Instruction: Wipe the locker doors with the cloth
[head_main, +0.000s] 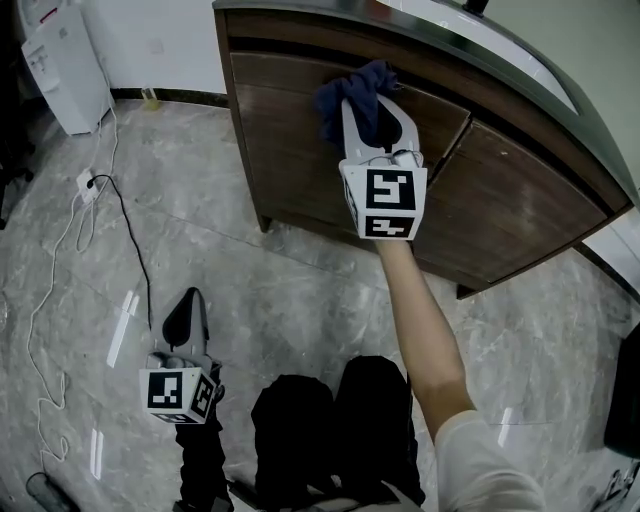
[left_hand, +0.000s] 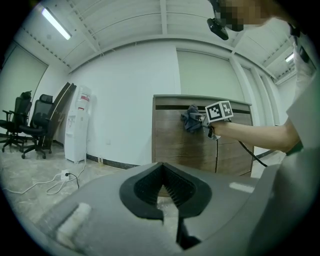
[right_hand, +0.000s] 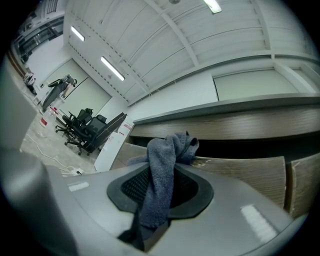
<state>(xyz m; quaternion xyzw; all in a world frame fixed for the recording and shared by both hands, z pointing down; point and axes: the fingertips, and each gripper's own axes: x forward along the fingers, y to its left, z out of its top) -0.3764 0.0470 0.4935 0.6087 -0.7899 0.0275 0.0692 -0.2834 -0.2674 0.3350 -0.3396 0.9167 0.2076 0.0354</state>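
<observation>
The right gripper (head_main: 374, 98) is pressing a crumpled dark-blue cloth (head_main: 352, 88), clamped in its jaws, against the brown wooden locker door (head_main: 290, 160), while the left gripper (head_main: 189, 300) is hanging closed and empty.

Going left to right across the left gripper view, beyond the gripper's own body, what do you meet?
Office chairs → white floor-standing appliance → locker's left edge → cloth → person's forearm.

Cool, even indoor light falls from ceiling strip lights (left_hand: 56, 24). The polished floor (head_main: 300, 290) shows pale glare streaks, and shadows are faint. Both gripper views bow strongly and darken at their round edges, and the nearest foreground is blurred.
</observation>
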